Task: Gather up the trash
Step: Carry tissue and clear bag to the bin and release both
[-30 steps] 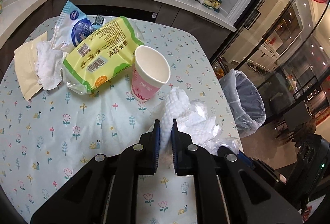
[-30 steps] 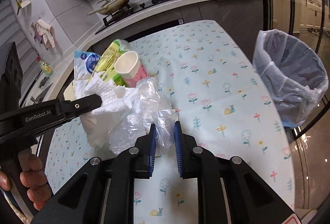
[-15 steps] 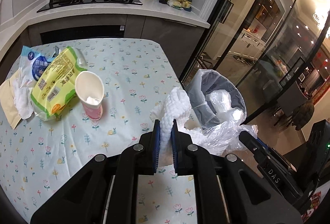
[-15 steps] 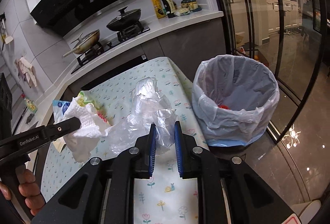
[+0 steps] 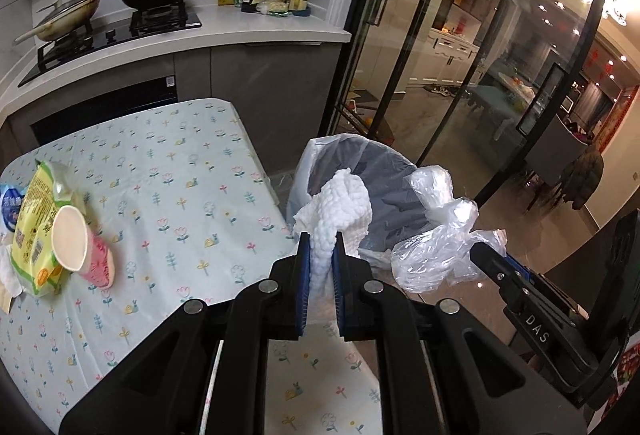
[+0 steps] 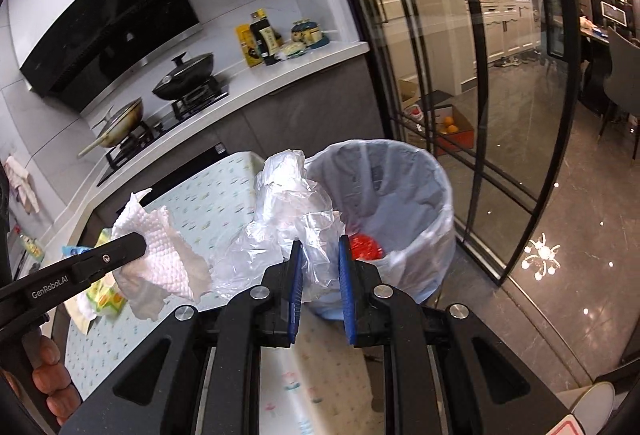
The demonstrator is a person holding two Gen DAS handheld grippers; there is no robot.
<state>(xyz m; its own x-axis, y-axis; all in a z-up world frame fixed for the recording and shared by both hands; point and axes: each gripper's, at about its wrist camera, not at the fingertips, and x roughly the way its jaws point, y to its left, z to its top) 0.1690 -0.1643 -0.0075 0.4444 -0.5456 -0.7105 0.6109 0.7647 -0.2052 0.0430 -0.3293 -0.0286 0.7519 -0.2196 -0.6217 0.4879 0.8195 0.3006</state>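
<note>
Tissue (image 5: 340, 203) pinched in your left gripper (image 5: 319, 267) and the crinkly plastic bag (image 6: 296, 219) clamped in your right gripper (image 6: 319, 267) both hang at the table's edge, right by the lined trash bin (image 6: 436, 195). Both look feather-light, soft and floppy, so I'd guess they'll flutter or cling to the pads. You've grabbed each by a bunched fold, which seems the best hold.
</note>
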